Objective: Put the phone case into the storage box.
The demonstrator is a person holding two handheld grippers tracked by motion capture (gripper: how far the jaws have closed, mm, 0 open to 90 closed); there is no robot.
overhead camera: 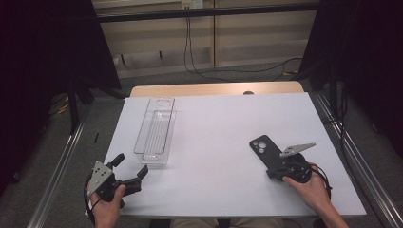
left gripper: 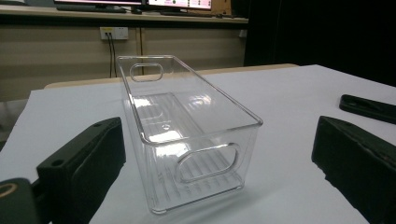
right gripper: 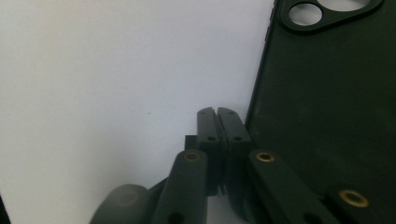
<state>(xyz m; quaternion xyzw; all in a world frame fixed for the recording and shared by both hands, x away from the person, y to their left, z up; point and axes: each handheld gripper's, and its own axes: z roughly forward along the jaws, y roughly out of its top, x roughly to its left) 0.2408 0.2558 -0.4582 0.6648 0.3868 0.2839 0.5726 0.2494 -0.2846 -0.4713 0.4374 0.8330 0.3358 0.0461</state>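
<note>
A black phone case (overhead camera: pixel 264 147) lies flat, camera cut-outs up, on the right of the white table top (overhead camera: pixel 223 128). My right gripper (overhead camera: pixel 274 171) sits low at the case's near end. In the right gripper view its two jaws are pressed together, the gripper (right gripper: pixel 217 112) shut with nothing between them, just left of the phone case's (right gripper: pixel 327 93) long edge. My left gripper (overhead camera: pixel 132 163) rests at the front left, open and empty. Its black fingers (left gripper: pixel 84 156) frame a clear plastic bin (left gripper: pixel 187 121) standing just ahead. The bin (overhead camera: pixel 154 130) is empty.
The phone case (left gripper: pixel 369 106) appears far right in the left gripper view. A wooden strip (overhead camera: pixel 214 89) borders the table's far edge, with cables on the floor beyond. Metal rails (overhead camera: pixel 62 161) run along both sides of the table.
</note>
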